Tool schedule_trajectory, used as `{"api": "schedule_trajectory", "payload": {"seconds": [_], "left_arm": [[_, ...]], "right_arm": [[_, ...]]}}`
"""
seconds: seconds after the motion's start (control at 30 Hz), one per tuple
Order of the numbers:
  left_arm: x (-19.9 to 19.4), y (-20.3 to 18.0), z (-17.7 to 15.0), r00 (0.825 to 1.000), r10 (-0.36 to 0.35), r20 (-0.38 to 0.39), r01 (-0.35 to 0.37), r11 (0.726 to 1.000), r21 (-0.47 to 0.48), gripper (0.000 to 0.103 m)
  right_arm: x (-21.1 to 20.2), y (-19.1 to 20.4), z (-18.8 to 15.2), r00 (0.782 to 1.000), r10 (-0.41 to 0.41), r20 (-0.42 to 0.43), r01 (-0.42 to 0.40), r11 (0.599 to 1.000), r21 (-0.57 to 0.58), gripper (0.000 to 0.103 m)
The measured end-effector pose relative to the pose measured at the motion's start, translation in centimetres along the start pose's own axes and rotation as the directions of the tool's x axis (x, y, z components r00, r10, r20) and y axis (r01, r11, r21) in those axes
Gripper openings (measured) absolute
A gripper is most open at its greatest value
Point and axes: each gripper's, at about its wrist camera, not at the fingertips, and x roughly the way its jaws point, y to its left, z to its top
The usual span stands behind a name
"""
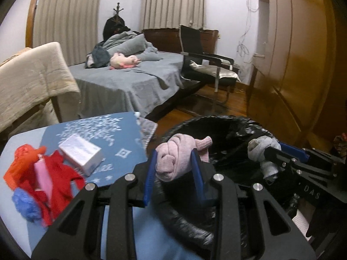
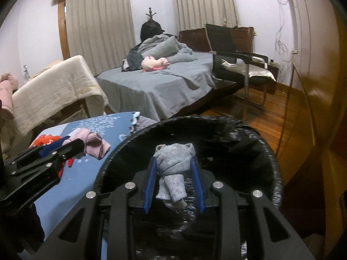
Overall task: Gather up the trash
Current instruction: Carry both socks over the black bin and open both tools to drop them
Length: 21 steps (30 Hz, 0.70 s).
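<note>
Left hand-held gripper (image 1: pixel 173 169) clamped on pink sock bundle (image 1: pixel 173 158), at bin rim, 9 o'clock side. Right hand-held gripper (image 2: pixel 173 177) gripping grey sock bundle (image 2: pixel 173 164) over black-lined bin (image 2: pixel 269 149). Shift left inward past rim before letting go; release both low, centred.

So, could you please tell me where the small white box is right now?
In the left wrist view, the white box lies lower left on the blue patterned cloth, beside the red trash pile, left of the black-lined bin.
</note>
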Motion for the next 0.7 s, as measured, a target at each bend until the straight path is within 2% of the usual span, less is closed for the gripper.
{"api": "schedule_trajectory", "payload": {"seconds": [0.1, 0.17, 0.27, 0.33, 0.43, 0.57, 0.7], "left_arm": [[0.6, -0.7, 0.2, 1.0, -0.029, -0.006, 0.029, 1.0, 0.003, 0.037], [0.6, -0.6, 0.2, 0.999, -0.039, -0.007, 0.039, 0.999, -0.002, 0.051], [0.1, 0.1, 0.3, 0.999, -0.031, 0.007, 0.031, 0.999, -0.017, 0.059], [-0.4, 0.7, 0.2, 1.0, -0.01, 0.014, 0.01, 1.0, -0.017, 0.062], [-1.2, 1.9, 0.1, 0.999, 0.041, 0.027, -0.04, 0.999, -0.011, 0.07], [-2.6, 3.8, -0.2, 0.993, 0.109, 0.04, -0.109, 0.994, -0.012, 0.081], [-4.1, 6.5, -0.8, 0.981, 0.19, 0.044, -0.188, 0.982, -0.034, 0.084]], "right_arm": [[-0.3, -0.9, -0.1, 1.0, -0.026, 0.007, 0.025, 1.0, 0.011, 0.035], [-0.4, -1.3, 0.1, 0.999, -0.037, 0.011, 0.037, 0.999, 0.017, 0.044], [-0.6, -1.5, 0.3, 0.998, -0.051, 0.025, 0.051, 0.998, 0.024, 0.058], [-0.7, -1.3, 0.3, 0.998, -0.059, 0.033, 0.058, 0.998, 0.022, 0.08], [-1.0, -0.5, 0.5, 0.996, -0.066, 0.058, 0.065, 0.998, 0.012, 0.098], [-0.8, 0.9, 0.7, 0.998, -0.029, 0.063, 0.03, 1.0, -0.01, 0.098], [-0.2, 3.1, 0.8, 0.998, 0.018, 0.055, -0.017, 0.999, -0.03, 0.098]]}}
